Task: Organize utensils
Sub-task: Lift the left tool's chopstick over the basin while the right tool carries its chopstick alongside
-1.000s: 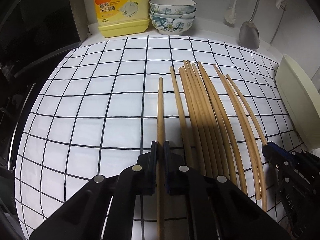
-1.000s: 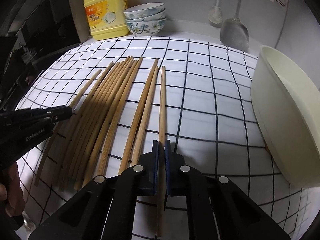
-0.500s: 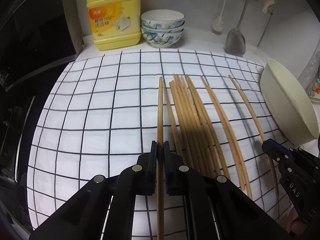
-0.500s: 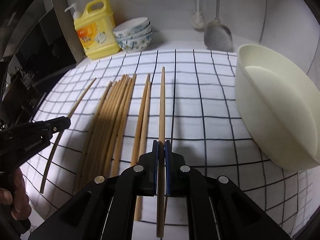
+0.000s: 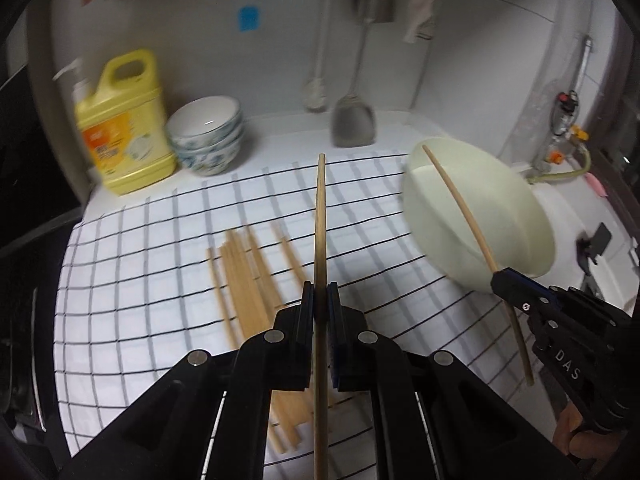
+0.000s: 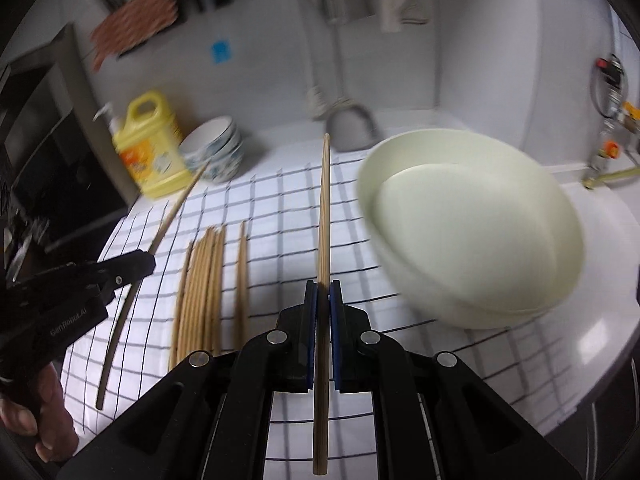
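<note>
My left gripper [image 5: 319, 300] is shut on a wooden chopstick [image 5: 320, 220] and holds it high above the checked cloth [image 5: 160, 280]. My right gripper [image 6: 324, 300] is shut on another chopstick [image 6: 325, 208], also lifted, left of the cream bowl [image 6: 472, 240]. Each gripper shows in the other's view: the right one [image 5: 516, 286] with its chopstick [image 5: 460, 204] in front of the cream bowl [image 5: 516, 216], the left one [image 6: 132, 266] with its chopstick [image 6: 176, 210]. Several chopsticks [image 6: 204, 292] lie in a bundle on the cloth, seen also in the left wrist view [image 5: 248, 280].
A yellow detergent bottle [image 5: 124, 128] and stacked patterned bowls [image 5: 208, 132] stand at the back left. A spatula [image 5: 354, 120] and a brush [image 5: 318, 92] hang on the back wall. A dark appliance [image 6: 36, 152] borders the left side.
Both grippers have risen from the cloth, each lifting its chopstick clear of the bundle. The right one has moved toward the cream bowl. The views now look down from higher up.
</note>
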### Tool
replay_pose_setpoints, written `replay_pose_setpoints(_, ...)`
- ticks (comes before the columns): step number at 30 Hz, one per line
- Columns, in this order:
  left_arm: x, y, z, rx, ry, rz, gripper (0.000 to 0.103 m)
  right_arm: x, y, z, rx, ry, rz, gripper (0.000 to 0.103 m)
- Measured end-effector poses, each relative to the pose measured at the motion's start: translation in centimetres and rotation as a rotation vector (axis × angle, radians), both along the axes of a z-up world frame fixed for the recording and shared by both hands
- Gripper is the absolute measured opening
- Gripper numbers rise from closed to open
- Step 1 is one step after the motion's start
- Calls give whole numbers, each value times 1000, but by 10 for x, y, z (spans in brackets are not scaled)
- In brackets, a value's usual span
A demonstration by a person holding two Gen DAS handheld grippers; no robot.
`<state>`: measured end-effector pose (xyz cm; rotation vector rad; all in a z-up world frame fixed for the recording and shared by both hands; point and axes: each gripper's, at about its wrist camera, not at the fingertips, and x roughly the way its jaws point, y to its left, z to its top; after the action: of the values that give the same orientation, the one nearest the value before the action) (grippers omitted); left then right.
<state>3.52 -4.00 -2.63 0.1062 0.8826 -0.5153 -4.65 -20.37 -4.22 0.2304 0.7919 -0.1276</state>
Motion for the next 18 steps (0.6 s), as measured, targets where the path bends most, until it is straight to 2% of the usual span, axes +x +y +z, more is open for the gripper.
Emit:
replay_pose_setpoints(6,7,-66,18,-50,3,-84,7,-3,-55,18,-9,-31,-70,6)
replay_pose_setpoints(12,31,-143,25,-54,-8,-124,7,12,-126,17,32,-28,-115,6)
replay_pose_setpoints(18,59,-208,1,-49,34,-144,7,41,-175,-6,83,25,-129,6)
